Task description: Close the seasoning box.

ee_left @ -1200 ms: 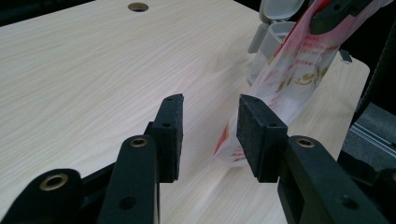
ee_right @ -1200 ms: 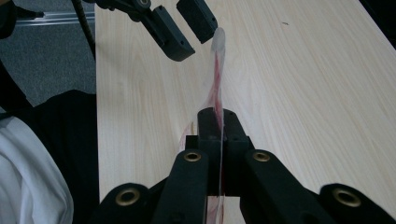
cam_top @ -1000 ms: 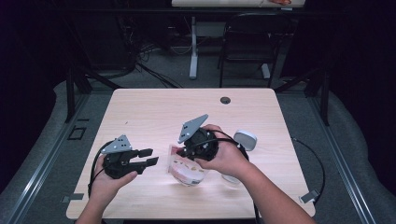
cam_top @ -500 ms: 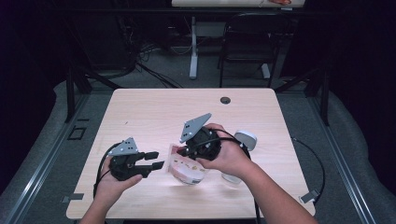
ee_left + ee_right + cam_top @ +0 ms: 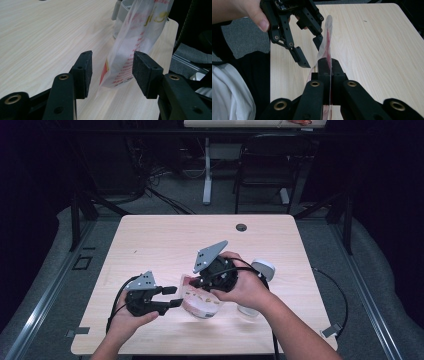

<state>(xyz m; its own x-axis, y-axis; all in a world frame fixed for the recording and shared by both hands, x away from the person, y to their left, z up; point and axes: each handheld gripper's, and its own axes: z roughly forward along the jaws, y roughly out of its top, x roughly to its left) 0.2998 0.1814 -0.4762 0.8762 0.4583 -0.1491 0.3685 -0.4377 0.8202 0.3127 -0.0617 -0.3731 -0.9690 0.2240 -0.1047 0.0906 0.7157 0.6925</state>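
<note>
A white translucent plastic bag (image 5: 201,304) with red print hangs just above the table. My right gripper (image 5: 192,281) is shut on its upper edge; in the right gripper view the jaws (image 5: 328,67) pinch the thin film edge-on. My left gripper (image 5: 174,297) sits to the bag's left, and its jaws have just been opening. In the left gripper view the bag's lower corner (image 5: 122,67) stands between the two spread pads (image 5: 84,72), neither pressing it. The left gripper (image 5: 312,52) also shows ahead in the right gripper view, straddling the bag.
A clear container with a whitish lid (image 5: 262,268) lies behind the right hand. The wooden table (image 5: 150,245) has a cable hole (image 5: 241,227) near its far edge. A chair (image 5: 265,165) and desk legs stand beyond the table.
The left gripper has edged right toward the bag and its jaws have spread wider around the bag's corner. The right gripper has kept its hold and place.
</note>
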